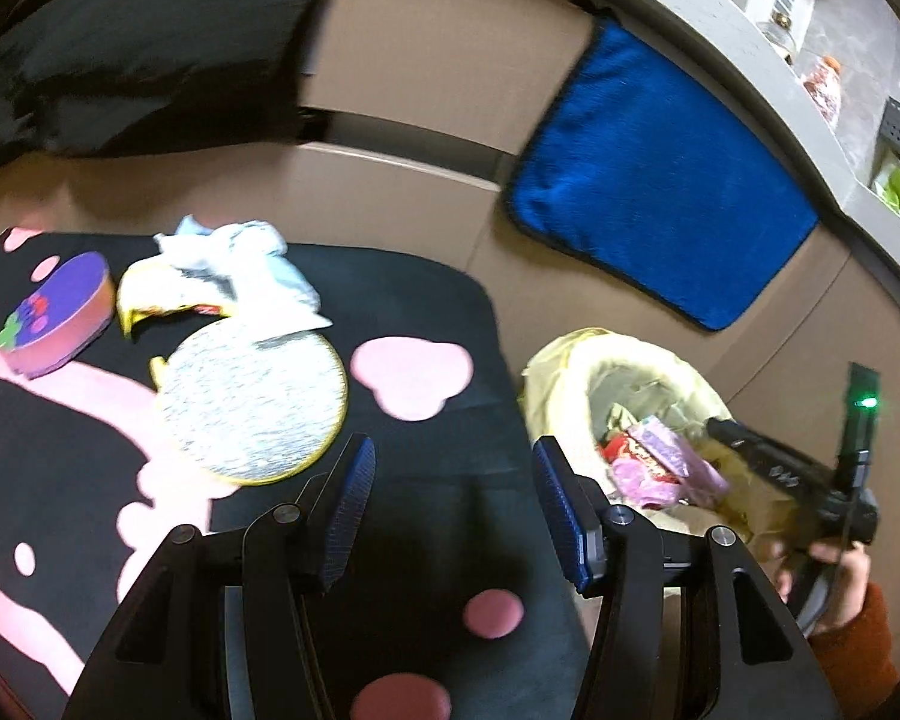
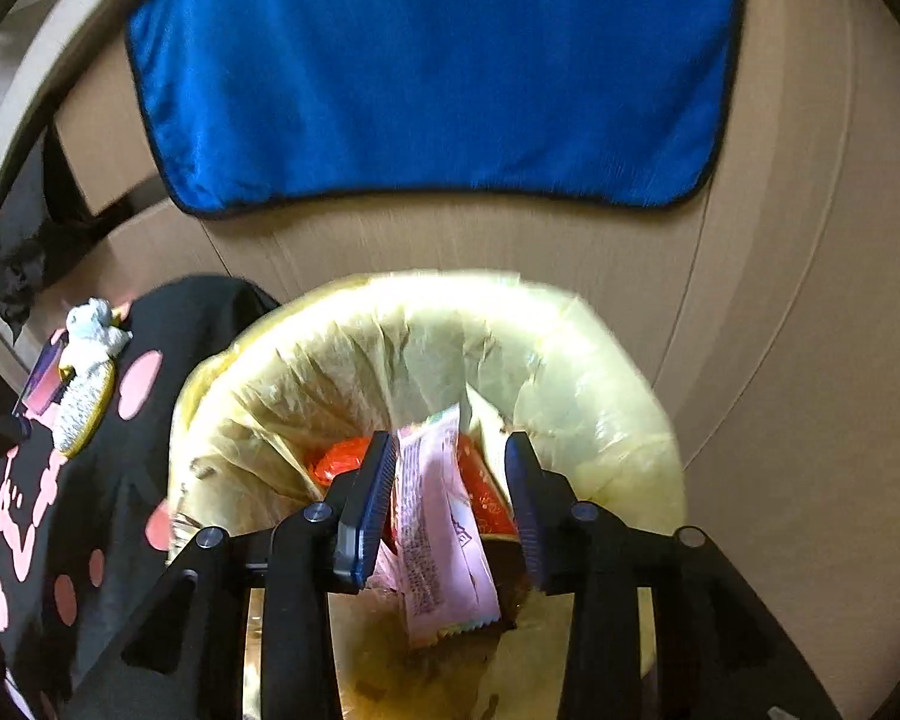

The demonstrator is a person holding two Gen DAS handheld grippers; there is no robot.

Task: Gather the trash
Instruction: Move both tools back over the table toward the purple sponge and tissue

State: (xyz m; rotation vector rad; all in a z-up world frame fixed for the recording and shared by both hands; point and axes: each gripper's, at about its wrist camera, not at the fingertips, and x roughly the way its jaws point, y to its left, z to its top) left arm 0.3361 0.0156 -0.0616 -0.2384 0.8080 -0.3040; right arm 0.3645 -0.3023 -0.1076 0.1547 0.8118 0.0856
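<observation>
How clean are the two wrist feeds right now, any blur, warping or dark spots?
Left wrist: strong fisheye bend, blue towel and round foil board smeared, black cloth dim. Right wrist: bin liner rim softly blurred, pink wrapper sharper.

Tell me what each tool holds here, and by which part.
Nothing is held. The left tool stands open and empty over the table. The right tool is open over the bin; the pink wrapper hangs loose between its jaws.
</observation>
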